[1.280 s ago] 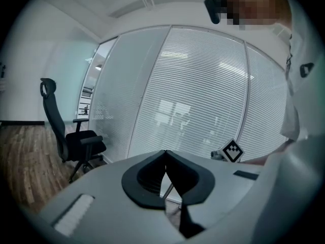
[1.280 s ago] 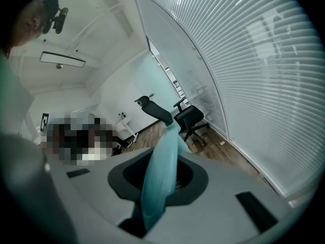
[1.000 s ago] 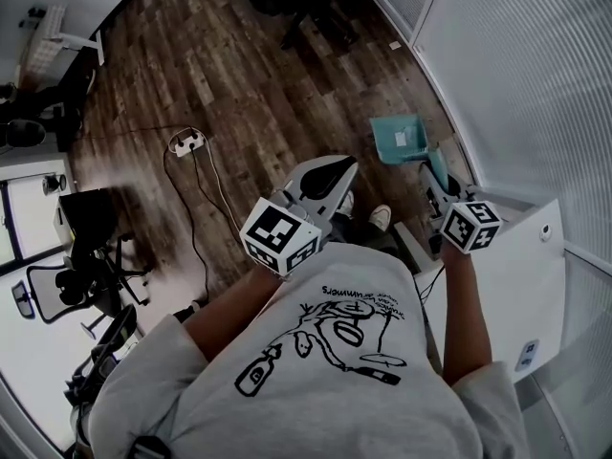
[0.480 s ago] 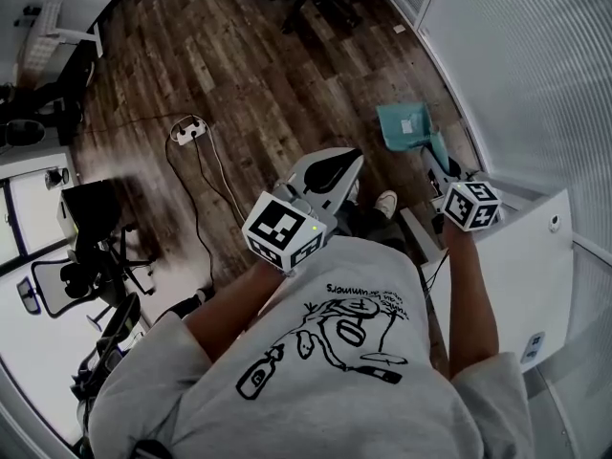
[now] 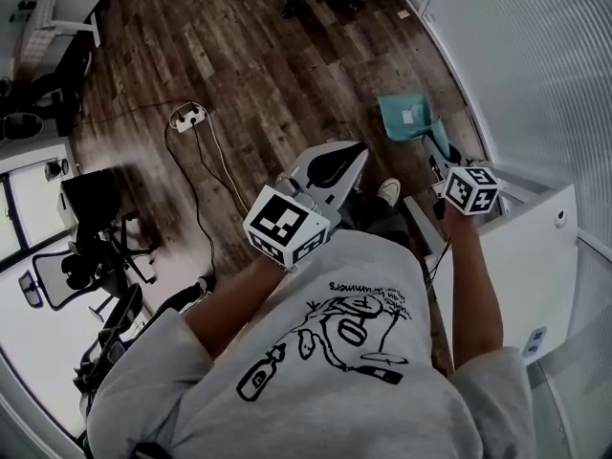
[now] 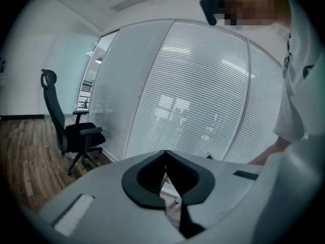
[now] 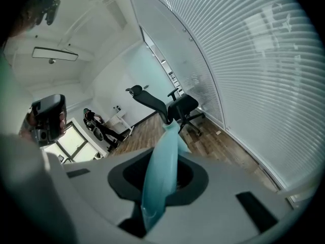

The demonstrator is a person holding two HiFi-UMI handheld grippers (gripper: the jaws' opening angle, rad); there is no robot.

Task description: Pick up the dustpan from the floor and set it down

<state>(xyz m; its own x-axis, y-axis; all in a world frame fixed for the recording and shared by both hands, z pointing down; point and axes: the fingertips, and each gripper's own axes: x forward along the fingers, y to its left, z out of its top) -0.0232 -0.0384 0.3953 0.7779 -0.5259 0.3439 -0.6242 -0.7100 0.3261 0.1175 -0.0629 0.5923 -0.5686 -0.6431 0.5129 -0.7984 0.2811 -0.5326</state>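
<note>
Head view, steeply down onto wood floor (image 5: 249, 75).

- Landmark: ribbed glass wall (image 5: 535, 65), along the right of the head view.
- Hand-held grippers: two, each with one marker cube.
- Left hand-held gripper (image 5: 349, 156): well off the glass wall, out in front of the person's grey shirt (image 5: 325, 371). Its own view shows the jaws pressed together, tips meeting, nothing between them.
- Right hand-held gripper (image 5: 438, 161): close to the foot of the glass wall. Its jaws are clamped on the handle of the dustpan (image 7: 161, 172), which runs straight out between them.
- Dustpan: one, teal. The pan end lies just off the base of the glass wall and beyond the right hand-held gripper (I cannot tell whether the pan rests on the floor or clears it).
- Power strip (image 5: 188, 116): one, white, on the floor well away from the glass wall, with cables trailing from it.
- Office chair (image 7: 175, 108): one, black, standing near the glass wall, seen past the dustpan in the right gripper view.
- Shoe (image 5: 387, 191): one showing, between the two hand-held grippers.
</note>
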